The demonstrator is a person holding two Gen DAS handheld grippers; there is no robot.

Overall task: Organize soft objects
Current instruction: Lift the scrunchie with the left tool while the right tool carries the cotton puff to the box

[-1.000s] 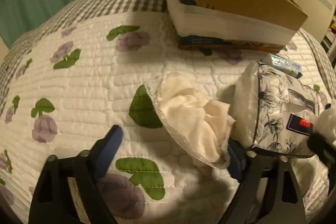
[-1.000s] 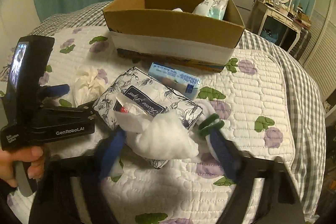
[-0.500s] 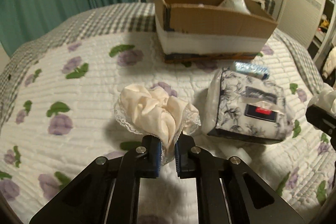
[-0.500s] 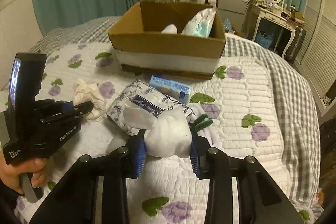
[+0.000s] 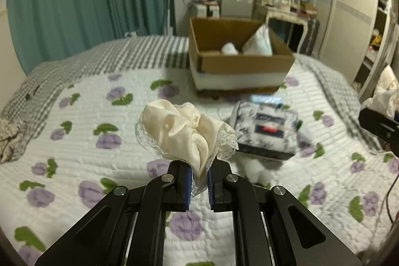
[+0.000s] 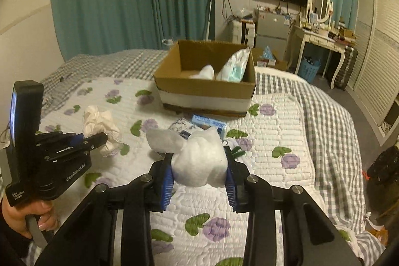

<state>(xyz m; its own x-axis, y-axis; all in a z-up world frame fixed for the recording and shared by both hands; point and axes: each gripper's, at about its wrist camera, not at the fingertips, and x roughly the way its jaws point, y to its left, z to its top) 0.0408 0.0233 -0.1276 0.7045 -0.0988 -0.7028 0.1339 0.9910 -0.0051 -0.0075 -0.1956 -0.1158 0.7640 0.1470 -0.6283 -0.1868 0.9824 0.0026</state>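
Both grippers loaded and lifted off the bed, so this reads as the carry step toward the box. Left gripper (image 5: 199, 175): jaws pinched nearly together on the cream lace-trimmed fabric scrunchie (image 5: 184, 133), which bunches up above the tips, clear of the white quilted bedspread with purple flowers (image 5: 82, 121). Right gripper (image 6: 199, 175): jaws clamped on both sides of a white fluffy cotton wad (image 6: 199, 161), held wider apart than the left pair; one flap of it sticks out to the left. Target looks like the open brown cardboard box with a white band (image 6: 207, 89), further back on the bed, already holding a white wad and a pale blue-white soft pack. Not yet picked: floral-print tissue pack (image 5: 266, 131) and small blue wrapped packet (image 6: 209, 122), both lying between the grippers and the box. Next move, my guess: bring each load forward over the near rim, high enough to clear it, then let go over the free floor on the left side of the box. Scrunchie grip is at its lower edge only, so it may swing.
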